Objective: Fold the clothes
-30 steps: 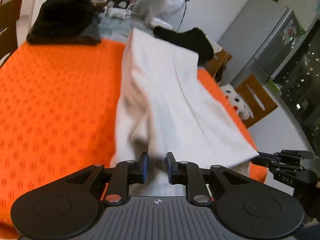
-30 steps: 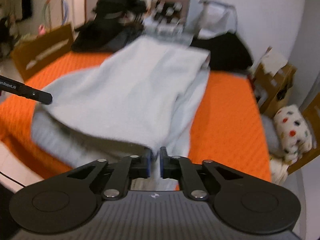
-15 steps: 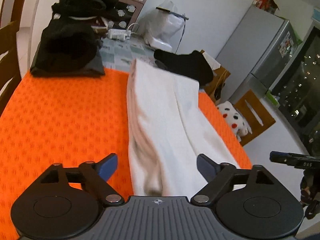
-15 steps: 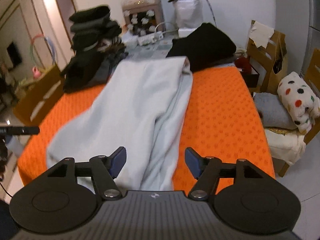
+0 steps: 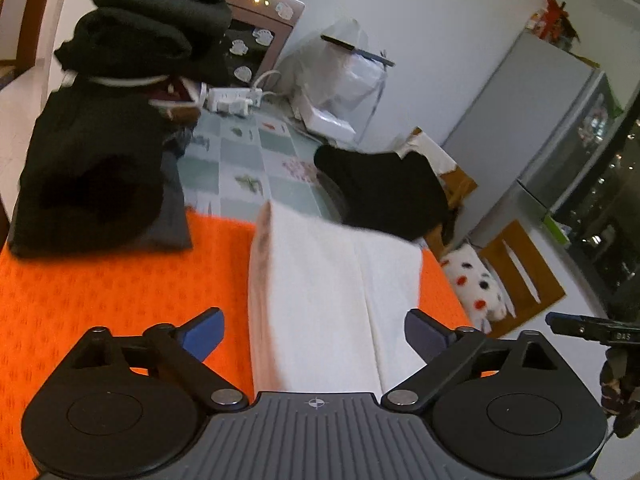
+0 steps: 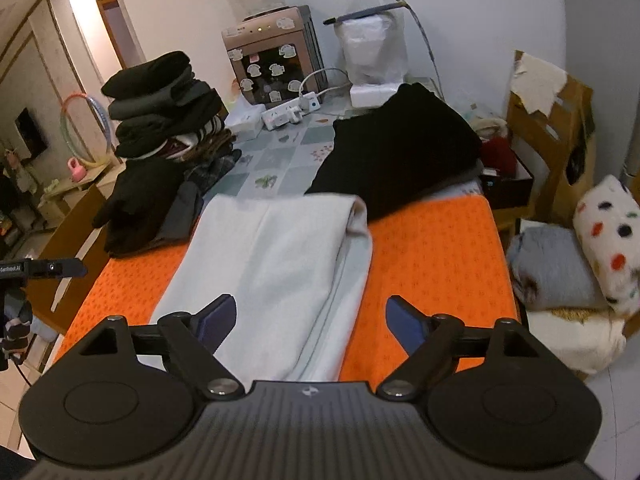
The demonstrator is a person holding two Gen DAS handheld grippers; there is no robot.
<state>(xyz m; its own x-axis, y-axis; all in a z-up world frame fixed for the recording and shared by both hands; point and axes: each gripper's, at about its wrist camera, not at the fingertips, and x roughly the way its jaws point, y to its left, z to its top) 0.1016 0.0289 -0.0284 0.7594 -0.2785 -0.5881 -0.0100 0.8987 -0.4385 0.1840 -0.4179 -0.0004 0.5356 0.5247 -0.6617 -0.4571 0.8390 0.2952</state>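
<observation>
A pale folded garment [image 5: 332,300] lies lengthwise on the orange table cover [image 5: 100,300], its far end reaching the cover's far edge. The left gripper [image 5: 314,330] and right gripper [image 6: 310,316] hover over the garment's near end, fingers spread wide, empty. A black garment [image 6: 400,152] lies just beyond the pale one; stacked dark clothes [image 6: 156,96] stand far left of it.

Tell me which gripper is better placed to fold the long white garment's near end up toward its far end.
Roughly even, slight edge left. The left gripper is open with the folded white garment centred between its fingers; the right gripper straddles its right edge, partly over the orange cloth.
</observation>
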